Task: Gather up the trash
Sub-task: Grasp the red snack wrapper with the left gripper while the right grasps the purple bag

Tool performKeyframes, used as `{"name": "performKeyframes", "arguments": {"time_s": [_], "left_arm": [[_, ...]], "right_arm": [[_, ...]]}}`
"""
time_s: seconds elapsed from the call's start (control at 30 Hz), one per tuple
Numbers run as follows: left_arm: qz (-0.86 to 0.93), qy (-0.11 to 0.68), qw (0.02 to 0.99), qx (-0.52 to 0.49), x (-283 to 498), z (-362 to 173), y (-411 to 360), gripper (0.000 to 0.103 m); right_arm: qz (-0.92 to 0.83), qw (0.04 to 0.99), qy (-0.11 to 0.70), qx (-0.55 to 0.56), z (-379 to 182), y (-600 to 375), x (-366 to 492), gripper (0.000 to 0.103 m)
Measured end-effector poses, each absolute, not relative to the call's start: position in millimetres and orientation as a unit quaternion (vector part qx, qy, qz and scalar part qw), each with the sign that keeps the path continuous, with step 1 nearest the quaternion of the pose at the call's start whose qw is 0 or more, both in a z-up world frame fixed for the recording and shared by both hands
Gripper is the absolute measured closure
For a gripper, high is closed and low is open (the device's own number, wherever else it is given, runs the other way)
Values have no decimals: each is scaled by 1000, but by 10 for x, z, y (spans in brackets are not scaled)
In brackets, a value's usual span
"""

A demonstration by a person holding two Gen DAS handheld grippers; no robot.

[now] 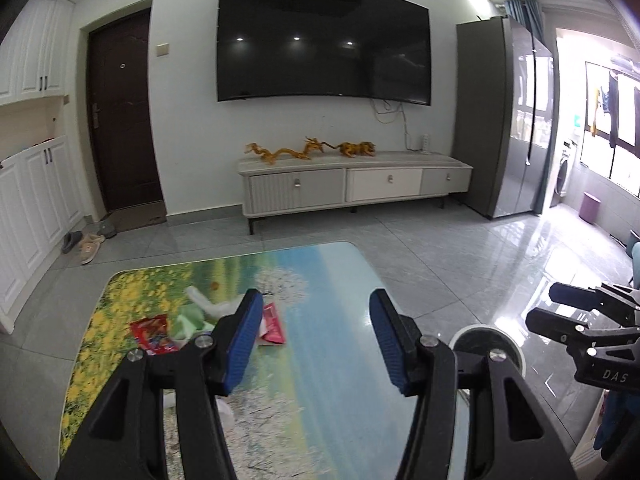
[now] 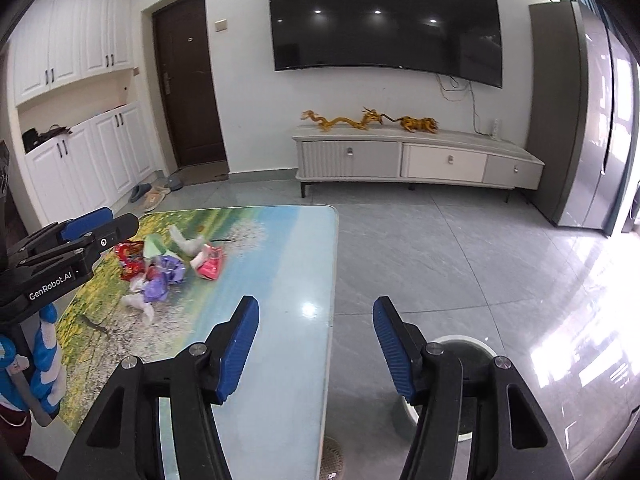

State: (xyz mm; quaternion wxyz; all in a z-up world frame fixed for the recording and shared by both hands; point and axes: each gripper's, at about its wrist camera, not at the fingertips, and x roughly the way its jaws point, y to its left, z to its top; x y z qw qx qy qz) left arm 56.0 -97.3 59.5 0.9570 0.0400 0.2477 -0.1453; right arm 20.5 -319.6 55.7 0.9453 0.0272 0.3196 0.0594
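A heap of trash lies on the low table (image 2: pixel 276 264) with the landscape print: a pink wrapper (image 2: pixel 210 266), a purple wrapper (image 2: pixel 160 286), a red wrapper (image 2: pixel 130 254) and white plastic (image 2: pixel 138 304). In the left wrist view the red wrapper (image 1: pixel 154 334) and pink wrapper (image 1: pixel 274 326) show just beyond the left finger. My left gripper (image 1: pixel 314 336) hangs open above the table (image 1: pixel 320 392), nothing between its blue pads. My right gripper (image 2: pixel 316 344) is open and empty over the table's right edge. A round white-rimmed bin (image 2: pixel 460 364) stands on the floor beside the table.
The other gripper shows at each view's edge: right gripper (image 1: pixel 542 304), left gripper (image 2: pixel 122 218). A TV stand (image 2: pixel 416 160) with golden dragon figures stands under the wall TV. A grey fridge (image 2: pixel 580 120) is at right, with shoes (image 2: pixel 154 198) by the door. The floor is glossy grey tile.
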Motion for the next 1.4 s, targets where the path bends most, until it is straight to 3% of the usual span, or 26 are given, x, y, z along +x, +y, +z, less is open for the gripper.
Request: {"name": "performKeyframes", "arguments": {"time_s": [0.53,1.03,1.4], "left_arm": [[-84,224,971,-13,256,520,271,49],[-50,308,949,-55,641,-219,1532,50],[-158,338,925,-73,1216,-436,1330,49]], "right_arm": [[122,935,330,-35,705,-1947,355,46],[167,907,385,-34,271,-1254,914,46],[202,876,437,-8,-296,-1071,1626,46]]}}
